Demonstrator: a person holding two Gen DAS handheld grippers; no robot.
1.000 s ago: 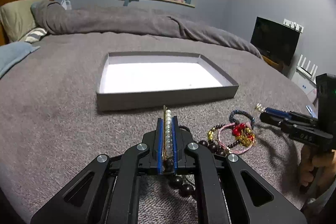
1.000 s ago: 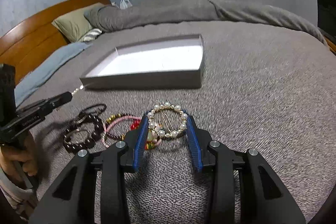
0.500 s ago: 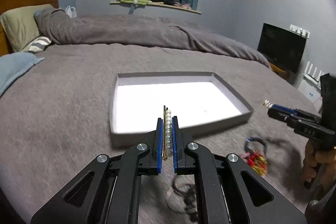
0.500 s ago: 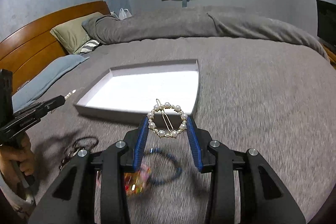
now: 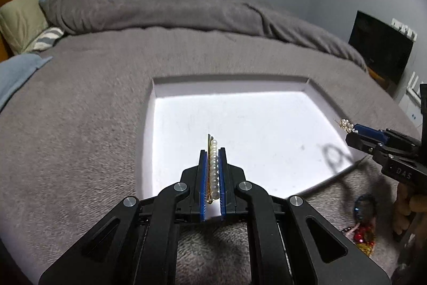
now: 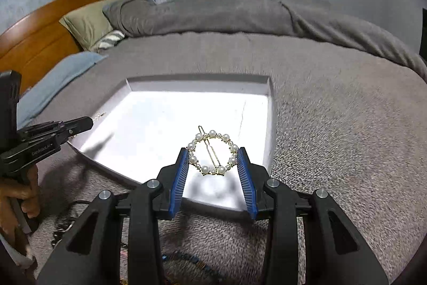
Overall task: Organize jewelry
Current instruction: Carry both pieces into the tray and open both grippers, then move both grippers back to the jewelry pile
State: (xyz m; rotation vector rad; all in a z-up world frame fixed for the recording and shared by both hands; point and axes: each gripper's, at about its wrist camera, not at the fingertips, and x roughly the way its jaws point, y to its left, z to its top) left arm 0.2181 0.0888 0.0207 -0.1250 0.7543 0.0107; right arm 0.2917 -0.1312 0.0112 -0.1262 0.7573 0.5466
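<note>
I've got a piece in each gripper, both hanging over the white tray (image 5: 269, 83) so a release should drop them inside its walls. The left gripper (image 5: 212, 172) has its jaws clenched flat on a straight pearl hair clip (image 5: 213, 167), held edge-on above the tray's near side. The right gripper (image 6: 213, 163) grips the round pearl clip (image 6: 212, 152) across its rim, jaws spread by the ring (a light squeeze suits it, I'd judge). The leftover bracelets (image 5: 363, 225) lie on the grey bed (image 5: 80, 111), outside the tray's near edge.
</note>
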